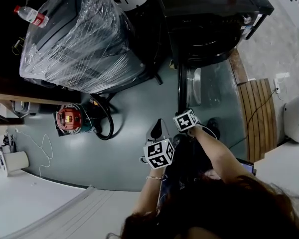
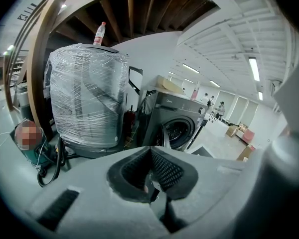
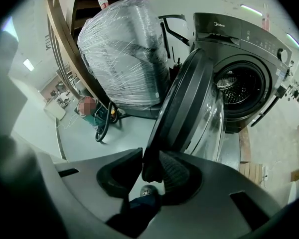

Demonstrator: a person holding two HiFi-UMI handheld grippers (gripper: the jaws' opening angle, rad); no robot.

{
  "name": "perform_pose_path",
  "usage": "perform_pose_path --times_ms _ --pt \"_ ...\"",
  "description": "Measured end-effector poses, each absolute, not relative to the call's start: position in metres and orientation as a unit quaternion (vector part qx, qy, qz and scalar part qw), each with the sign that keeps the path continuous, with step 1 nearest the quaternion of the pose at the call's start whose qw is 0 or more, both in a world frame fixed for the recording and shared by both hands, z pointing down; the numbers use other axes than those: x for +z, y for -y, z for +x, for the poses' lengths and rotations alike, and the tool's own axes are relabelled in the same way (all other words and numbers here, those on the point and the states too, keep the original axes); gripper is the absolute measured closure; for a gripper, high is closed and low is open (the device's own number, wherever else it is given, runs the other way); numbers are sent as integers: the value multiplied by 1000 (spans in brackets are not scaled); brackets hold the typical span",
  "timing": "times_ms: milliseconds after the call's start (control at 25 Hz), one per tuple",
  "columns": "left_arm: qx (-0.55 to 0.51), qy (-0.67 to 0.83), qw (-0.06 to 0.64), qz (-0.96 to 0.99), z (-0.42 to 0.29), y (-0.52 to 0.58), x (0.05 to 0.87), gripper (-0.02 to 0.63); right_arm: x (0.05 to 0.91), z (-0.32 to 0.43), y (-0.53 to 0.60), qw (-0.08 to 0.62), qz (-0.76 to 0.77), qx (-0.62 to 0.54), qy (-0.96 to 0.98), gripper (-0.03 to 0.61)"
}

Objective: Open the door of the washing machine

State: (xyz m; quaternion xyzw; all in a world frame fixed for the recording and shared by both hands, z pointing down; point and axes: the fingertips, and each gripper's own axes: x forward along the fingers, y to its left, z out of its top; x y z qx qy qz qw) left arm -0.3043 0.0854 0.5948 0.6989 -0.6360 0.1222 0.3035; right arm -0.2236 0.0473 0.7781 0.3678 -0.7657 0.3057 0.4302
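— Two claws in view; what is each one doing?

— Starting far left, I see a plastic-wrapped appliance (image 1: 79,34) (a bottle (image 1: 32,15) lies on top). My left claw (image 2: 150,151) is pressed together on nothing and hangs in the air just beside the right one. My right claw (image 3: 150,166) is clamped on the rim of the door (image 3: 189,108).

— And where is the door?

— It stands wide open, edge-on to me, well out from the front of the washing machine (image 3: 249,44). The drum (image 3: 239,88) shows behind it.
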Motion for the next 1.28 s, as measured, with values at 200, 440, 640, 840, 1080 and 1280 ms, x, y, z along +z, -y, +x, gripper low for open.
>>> perform_pose_path --times_ms 200,440,640,840,1080,1280 --pt "118 653 307 683 -322 -89 597 600 780 -239 -46 427 370 316 762 476" --pt "105 688 309 648 -344 -91 588 600 782 -252 -45 428 365 324 760 476" --pt "101 709 314 623 -356 -89 585 600 783 -263 -48 437 350 341 755 479" --pt "94 729 314 601 -369 -81 583 600 779 -276 -41 432 345 330 765 479" --pt "84 747 311 582 -383 -70 580 600 780 -290 -38 426 330 333 773 483" --pt "80 750 311 579 -395 -61 580 600 781 -300 -40 433 327 346 765 485"
